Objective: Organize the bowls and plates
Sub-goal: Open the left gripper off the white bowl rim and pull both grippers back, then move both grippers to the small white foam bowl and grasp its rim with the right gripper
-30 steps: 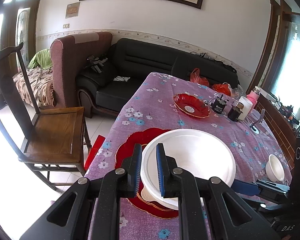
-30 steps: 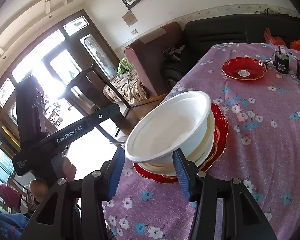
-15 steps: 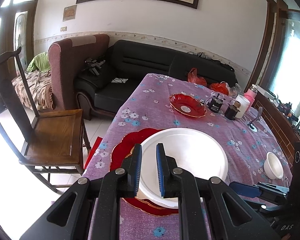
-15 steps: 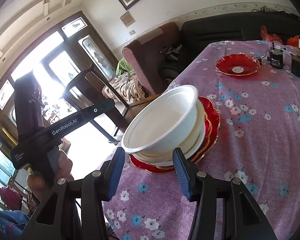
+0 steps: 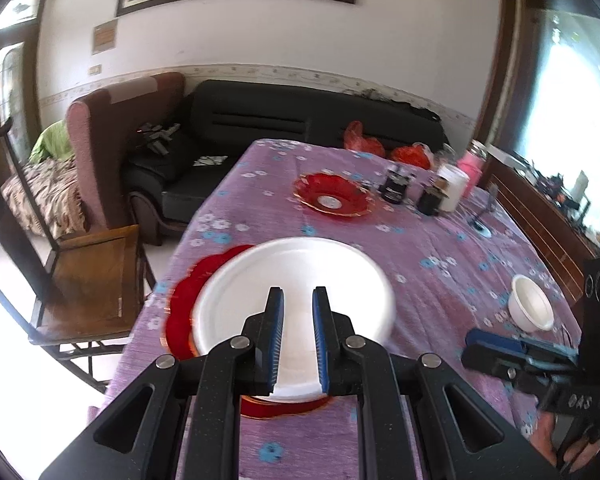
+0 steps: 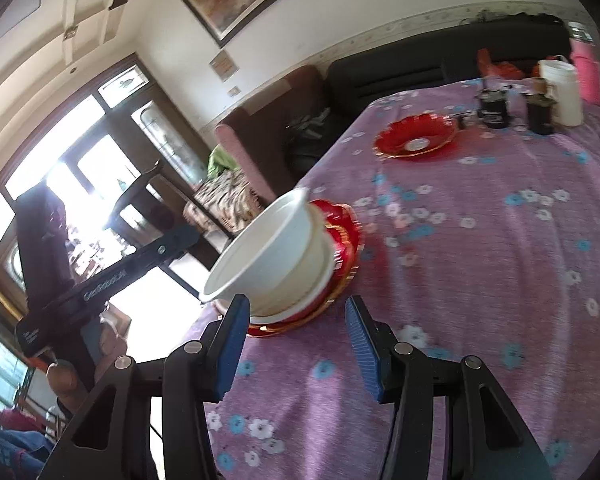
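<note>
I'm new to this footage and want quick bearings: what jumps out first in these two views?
A big white bowl sits on a stack of dishes topped onto a large red plate at the near edge of the purple flowered tablecloth. The left gripper hangs over the bowl's near rim, slightly parted. Farther back lies a smaller red plate, and a small white bowl sits off to the right.

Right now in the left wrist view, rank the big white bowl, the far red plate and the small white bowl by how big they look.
1. Big white bowl, nearest the camera.
2. Far red plate.
3. Small white bowl.
</note>
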The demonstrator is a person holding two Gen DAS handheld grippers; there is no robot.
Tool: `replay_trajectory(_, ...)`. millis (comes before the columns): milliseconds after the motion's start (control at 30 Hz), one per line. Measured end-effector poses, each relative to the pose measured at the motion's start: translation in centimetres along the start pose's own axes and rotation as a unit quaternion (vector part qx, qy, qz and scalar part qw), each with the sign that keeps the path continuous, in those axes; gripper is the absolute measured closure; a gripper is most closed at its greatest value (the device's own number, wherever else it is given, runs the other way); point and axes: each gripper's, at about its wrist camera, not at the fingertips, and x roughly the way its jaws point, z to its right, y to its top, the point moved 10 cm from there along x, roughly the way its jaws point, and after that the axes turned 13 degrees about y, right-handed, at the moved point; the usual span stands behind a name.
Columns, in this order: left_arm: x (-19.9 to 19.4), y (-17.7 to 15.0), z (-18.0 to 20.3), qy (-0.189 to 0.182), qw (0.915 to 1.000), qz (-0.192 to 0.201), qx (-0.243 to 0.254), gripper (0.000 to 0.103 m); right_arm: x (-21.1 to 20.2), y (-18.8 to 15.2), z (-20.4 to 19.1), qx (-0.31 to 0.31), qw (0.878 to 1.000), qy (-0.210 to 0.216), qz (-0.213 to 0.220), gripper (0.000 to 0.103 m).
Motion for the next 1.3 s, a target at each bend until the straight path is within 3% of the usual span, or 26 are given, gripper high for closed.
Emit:
replay_trajectory(67, -0.1, -0.4, 1.7, -0.011, 0.9998, -0.001, 0.014, 0.086, -1.1, 0.0, 1.1, 0.009, 1.000, -0.018, 0.008, 0.049)
replay_trajectory(267, -0.5, -2.6, 8.3, -0.056, 0.9960, -0.014, 0.068, 0.085, -4.3, -0.6, 5.2, 0.046, 0.996, -0.061, 0.036, 0.049)
replay_trajectory(633, 2.7, -9.0, 18.5, -0.104, 0.9796, -0.079, 0.153, 0.078, -9.5, -3.6, 12.8, 0.115, 0.982, -0.138, 0.063, 0.049)
replay_trajectory(867, 5.4, -12.1, 21.2, -0.116, 0.9702, -0.131, 0.168, 0.078, -11.5, -5.3, 15.5, 0.135, 0.975, -0.164, 0.067, 0.050)
replay_trajectory(1133, 7.1, -13.3, 22.6, -0.110, 0.9663, -0.150, 0.178, 0.076, -11.7, -6.1, 16.6, 0.125, 0.975, -0.173, 0.062, 0.050)
replay_trajectory(1300, 7.4, -13.2, 23.1, -0.105, 0.9682, -0.138, 0.180, 0.065, -11.9, -5.8, 16.5, 0.121, 0.976, -0.165, 0.073, 0.050)
